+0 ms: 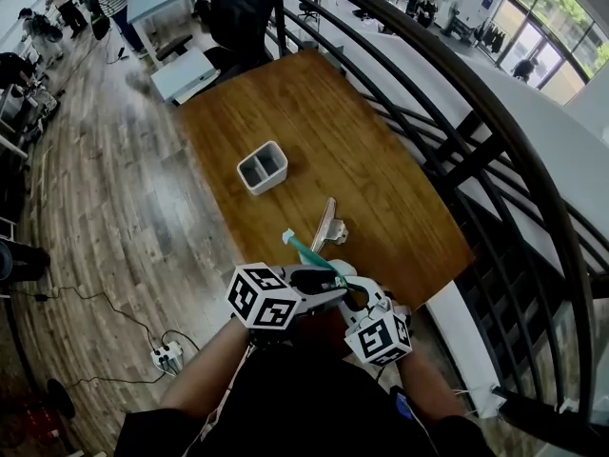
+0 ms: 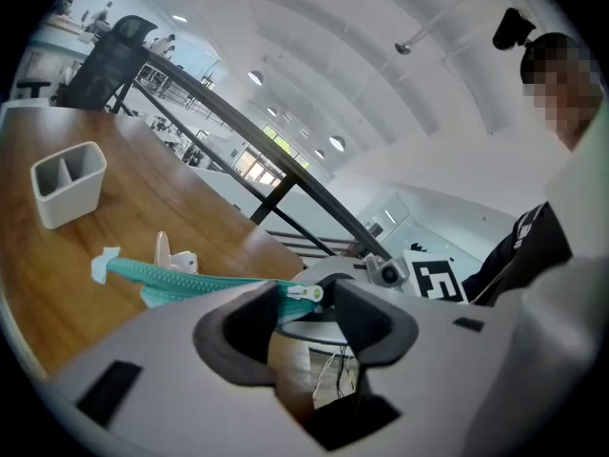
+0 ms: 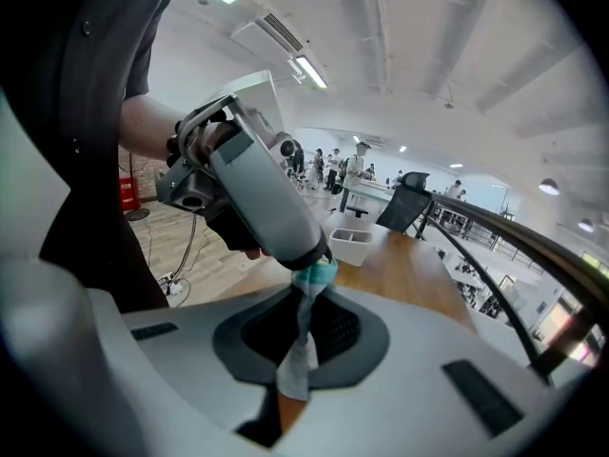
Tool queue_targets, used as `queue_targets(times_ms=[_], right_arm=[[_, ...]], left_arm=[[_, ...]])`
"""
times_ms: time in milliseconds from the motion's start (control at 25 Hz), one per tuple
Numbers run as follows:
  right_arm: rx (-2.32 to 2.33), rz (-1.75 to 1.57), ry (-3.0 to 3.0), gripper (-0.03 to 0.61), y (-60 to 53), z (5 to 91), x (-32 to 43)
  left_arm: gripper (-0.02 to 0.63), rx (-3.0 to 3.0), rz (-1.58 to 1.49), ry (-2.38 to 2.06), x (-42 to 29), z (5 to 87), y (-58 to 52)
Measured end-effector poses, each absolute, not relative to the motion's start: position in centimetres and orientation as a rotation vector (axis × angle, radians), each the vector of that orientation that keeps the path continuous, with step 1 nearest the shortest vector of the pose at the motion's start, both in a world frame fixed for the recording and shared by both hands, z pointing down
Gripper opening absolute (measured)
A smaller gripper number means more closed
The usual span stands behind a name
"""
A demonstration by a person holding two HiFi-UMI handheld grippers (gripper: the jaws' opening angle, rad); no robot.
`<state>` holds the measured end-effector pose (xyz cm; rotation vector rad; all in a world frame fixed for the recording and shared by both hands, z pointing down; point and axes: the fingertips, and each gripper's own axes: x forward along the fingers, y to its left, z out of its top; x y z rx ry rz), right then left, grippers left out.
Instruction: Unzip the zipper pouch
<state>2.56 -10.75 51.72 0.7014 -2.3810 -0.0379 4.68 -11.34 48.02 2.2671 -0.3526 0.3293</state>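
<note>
Two claws are working at the near edge of the wooden desk [image 1: 362, 141], and the zipper pouch [image 2: 190, 279] hangs between them, its teal zipper stretching away over the wood to a white tab at the far end. The left claw [image 2: 306, 324] stands with its jaws well apart. The little white zipper pull [image 2: 306, 292] sits right in the gap, and neither pad is pressing on it. The teeth look meshed along the whole stretch in view. Over on the other side, the right claw [image 3: 303, 336] is clamped tight on the pouch's near end, with a strip of teal and pale fabric pinched flat between its pads. The left claw's tip is almost nose to nose with it. What the pouch carries, I can't tell from here.

Further up the desk, well apart from the action, sits a white two-compartment holder [image 1: 262, 167], upright, and I can make out nothing in either compartment. Just beyond the pouch, a small pale object [image 1: 329, 227] rests on the wood, too small to identify.
</note>
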Motion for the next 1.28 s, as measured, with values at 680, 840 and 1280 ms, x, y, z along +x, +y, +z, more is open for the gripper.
queue_targets(times_ms=[680, 840, 1280], right_arm=[[0.680, -0.076, -2.375, 0.000, -10.9, 52.0, 3.0], [0.709, -0.044, -2.374, 0.000, -11.2, 52.1, 3.8], [0.685, -0.063, -2.383, 0.000, -11.0, 52.0, 3.8]], left_arm=[[0.142, 2.285, 0.366, -0.339, 4.1, 48.1, -11.3], [0.086, 2.280, 0.346, -0.344, 3.9, 48.0, -11.2], [0.046, 2.317, 0.390, -0.370, 4.0, 48.7, -11.2]])
